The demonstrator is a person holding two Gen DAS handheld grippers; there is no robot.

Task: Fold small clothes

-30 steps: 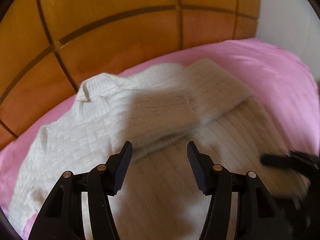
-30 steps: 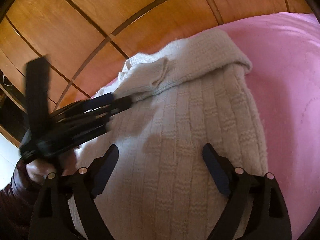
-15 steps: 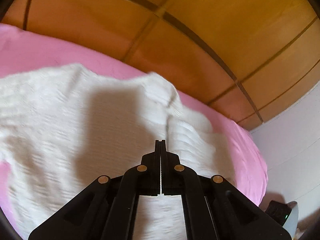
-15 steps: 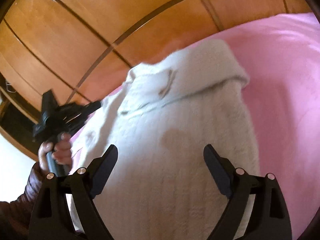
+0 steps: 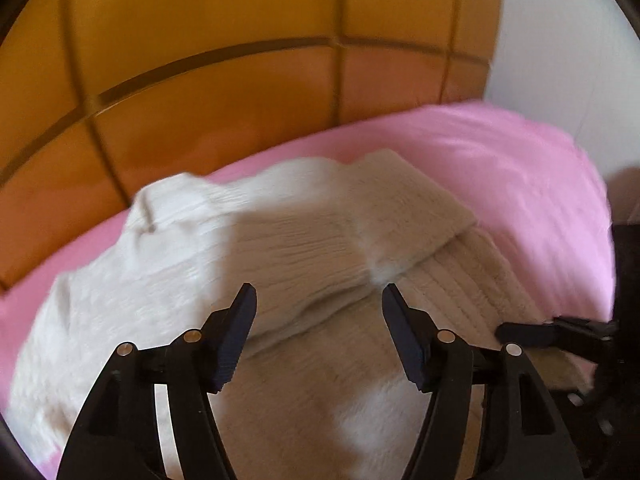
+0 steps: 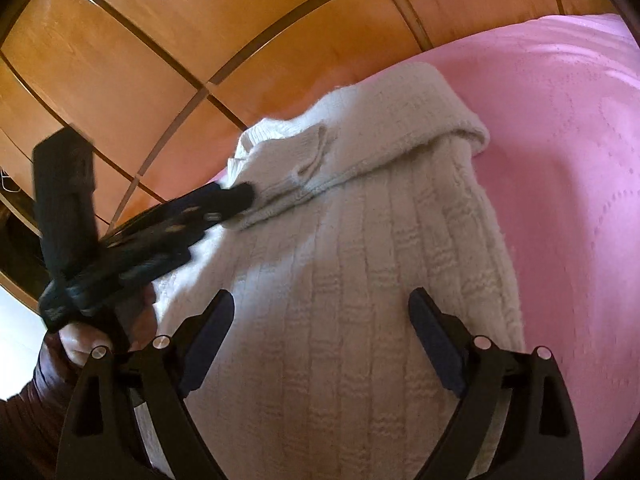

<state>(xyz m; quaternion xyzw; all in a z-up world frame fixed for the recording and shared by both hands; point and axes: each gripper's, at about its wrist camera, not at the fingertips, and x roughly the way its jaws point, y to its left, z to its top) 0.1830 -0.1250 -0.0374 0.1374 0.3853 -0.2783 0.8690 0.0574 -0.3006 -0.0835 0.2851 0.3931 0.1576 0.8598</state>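
Observation:
A cream knitted sweater (image 5: 304,240) (image 6: 360,240) lies on a pink bed, with a sleeve folded across its upper part. My left gripper (image 5: 319,294) hovers over the folded sleeve's lower edge. Its jaws are opening and nothing is between them. In the right wrist view the left gripper (image 6: 232,202) comes in from the left, its tips at the sleeve cuff near the collar. My right gripper (image 6: 322,298) stands wide open above the sweater's body, holding nothing. One of its fingers (image 5: 528,334) shows at the right edge of the left wrist view.
The pink bedsheet (image 5: 520,168) (image 6: 560,120) stretches to the right of the sweater. Orange wooden panels (image 5: 200,80) (image 6: 200,40) rise just behind the bed. A white wall (image 5: 560,40) stands at the right. A person's hand (image 6: 80,344) with a dark red sleeve holds the left gripper.
Half a second ago the left gripper was shut and off to the left of the sweater. It has swung back over the folded sleeve with its jaws apart. The right gripper has stayed put.

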